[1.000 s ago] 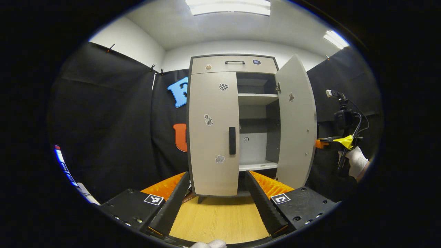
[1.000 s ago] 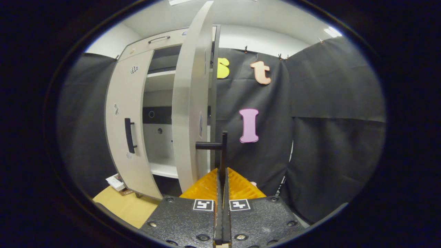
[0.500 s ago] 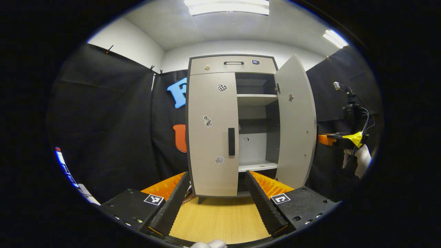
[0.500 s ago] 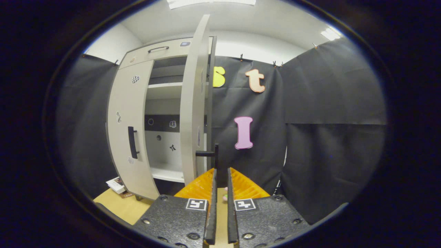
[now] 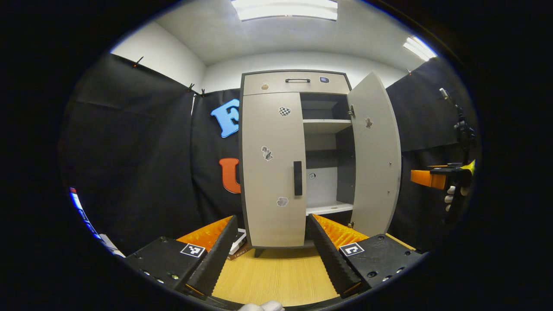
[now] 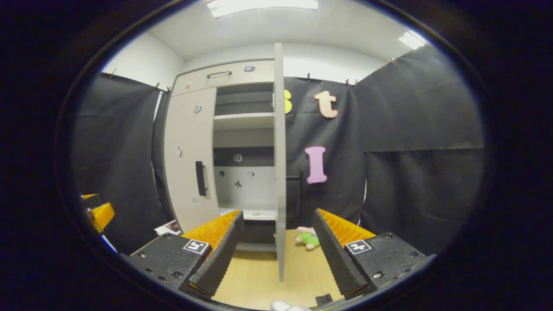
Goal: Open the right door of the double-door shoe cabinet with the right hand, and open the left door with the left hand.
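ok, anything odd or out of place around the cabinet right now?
Two small things. A green and pink plush toy lies on the wooden floor behind the open right door, stray clutter. A small stack of booklets lies by the grey shoe cabinet's front left foot. No damage or spills visible; the left door is shut.

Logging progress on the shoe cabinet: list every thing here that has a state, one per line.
Right door: swung open.
Left door: shut, handle untouched.
Top drawer: shut.
Left gripper: open, holding nothing.
Right gripper: open, clear of the right door's handle.
Plush toy: lying on the floor.
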`<action>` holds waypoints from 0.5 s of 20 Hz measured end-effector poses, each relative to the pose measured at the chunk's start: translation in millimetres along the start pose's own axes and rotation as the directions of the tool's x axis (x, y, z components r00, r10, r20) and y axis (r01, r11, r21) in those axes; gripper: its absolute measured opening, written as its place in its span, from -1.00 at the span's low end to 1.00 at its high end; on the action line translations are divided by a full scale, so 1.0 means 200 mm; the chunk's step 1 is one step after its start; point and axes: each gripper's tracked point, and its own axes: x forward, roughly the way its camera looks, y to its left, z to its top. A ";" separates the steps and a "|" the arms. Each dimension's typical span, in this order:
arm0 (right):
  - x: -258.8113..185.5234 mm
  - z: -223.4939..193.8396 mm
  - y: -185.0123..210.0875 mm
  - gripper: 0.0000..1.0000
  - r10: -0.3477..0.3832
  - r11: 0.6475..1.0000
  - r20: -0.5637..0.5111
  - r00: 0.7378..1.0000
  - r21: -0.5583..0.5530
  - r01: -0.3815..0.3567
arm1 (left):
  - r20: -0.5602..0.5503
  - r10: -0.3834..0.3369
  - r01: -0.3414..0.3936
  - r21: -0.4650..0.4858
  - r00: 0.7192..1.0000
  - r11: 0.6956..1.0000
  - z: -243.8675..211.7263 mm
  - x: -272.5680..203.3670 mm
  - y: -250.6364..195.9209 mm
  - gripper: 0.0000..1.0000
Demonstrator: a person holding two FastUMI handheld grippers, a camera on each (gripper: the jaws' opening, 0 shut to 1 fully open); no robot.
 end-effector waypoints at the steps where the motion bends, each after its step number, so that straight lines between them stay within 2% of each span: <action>1: -0.04 -0.03 0.03 0.99 0.011 1.000 -0.002 1.000 0.009 -0.011 | -0.003 0.001 -0.001 0.000 1.000 1.000 -0.01 0.02 0.00 0.94; 6: -0.12 -0.18 0.19 1.00 0.088 0.996 -0.061 0.994 0.017 -0.087 | -0.012 -0.013 0.013 -0.001 1.000 1.000 -0.03 0.15 -0.02 0.94; 10: -0.08 -0.18 0.18 0.99 0.098 0.995 -0.079 0.992 0.021 -0.097 | -0.003 -0.032 0.032 0.007 0.999 0.999 0.00 0.32 -0.08 0.94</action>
